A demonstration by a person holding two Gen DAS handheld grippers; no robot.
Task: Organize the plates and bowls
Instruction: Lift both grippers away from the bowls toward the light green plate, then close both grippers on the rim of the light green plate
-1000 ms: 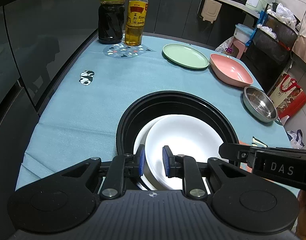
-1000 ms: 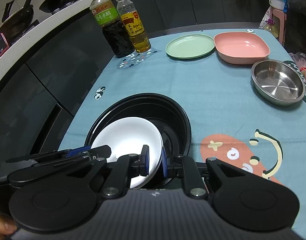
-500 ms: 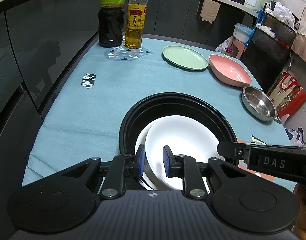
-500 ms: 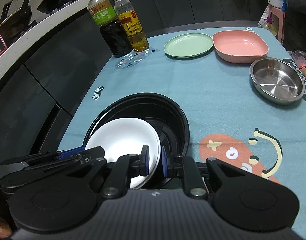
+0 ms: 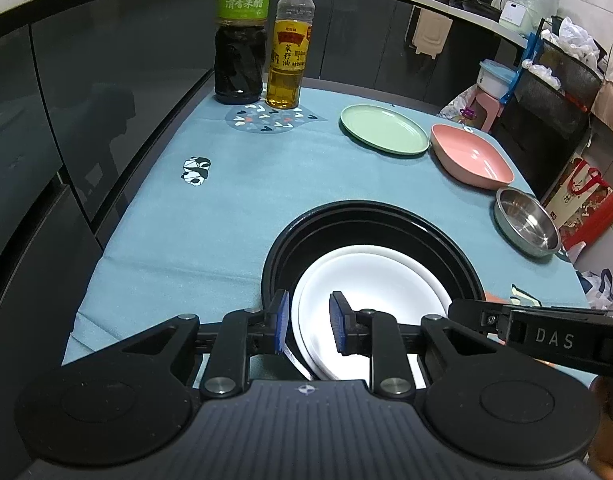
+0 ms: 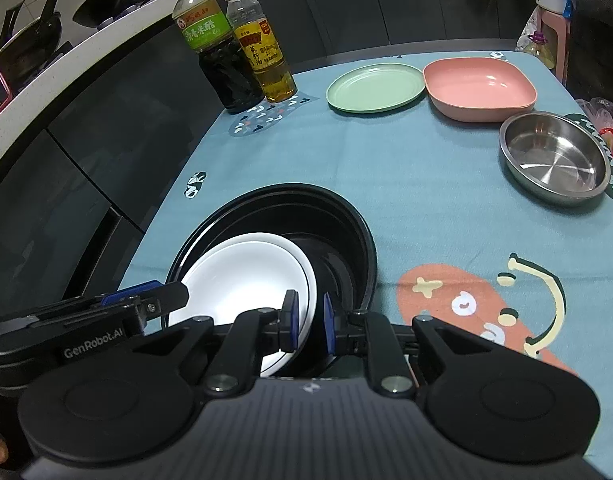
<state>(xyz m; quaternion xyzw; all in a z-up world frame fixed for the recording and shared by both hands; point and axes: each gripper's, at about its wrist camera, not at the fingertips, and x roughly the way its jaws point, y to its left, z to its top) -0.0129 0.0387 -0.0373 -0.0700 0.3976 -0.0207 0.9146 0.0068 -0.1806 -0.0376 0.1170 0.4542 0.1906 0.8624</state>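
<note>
**White plates just got let go on one side**

Kitchen table with a blue printed tablecloth (image 5: 290, 184) and dark cabinets behind it, that's the setting. Big news: the left gripper (image 5: 306, 322) has just been opening its jaws. Earlier its pads were pinched together on the near rim of the white plates (image 5: 370, 284); now they stand apart, with the rim sitting between them and a clear gap on the outer side. So the left side looks like a release, not a grab.

The right gripper (image 6: 308, 320) hasn't budged: its blue pads are clamped on the opposite edge of the same white stack, same as a second ago.

My read is that the plates are basically delivered into the black basin (image 5: 458, 256) and the left hand is done with this one. I'd guess the right lets go next, but that's only a guess.

Containers:
- black basin: holds the white plates, what looks like two nested together, shoved toward the near-left side and leaning a bit on the wall. The far part of the basin floor is bare.
- pink square bowl (image 6: 480, 88): nothing in it.
- steel bowl (image 6: 554, 160): nothing in it either.
- green plate (image 6: 374, 86): bare, just beside the pink bowl.

Those three at the far end aren't stacked yet, so plenty left to organize. Two sauce bottles (image 5: 262, 40) stand at the far corner, well apart from the action.
</note>
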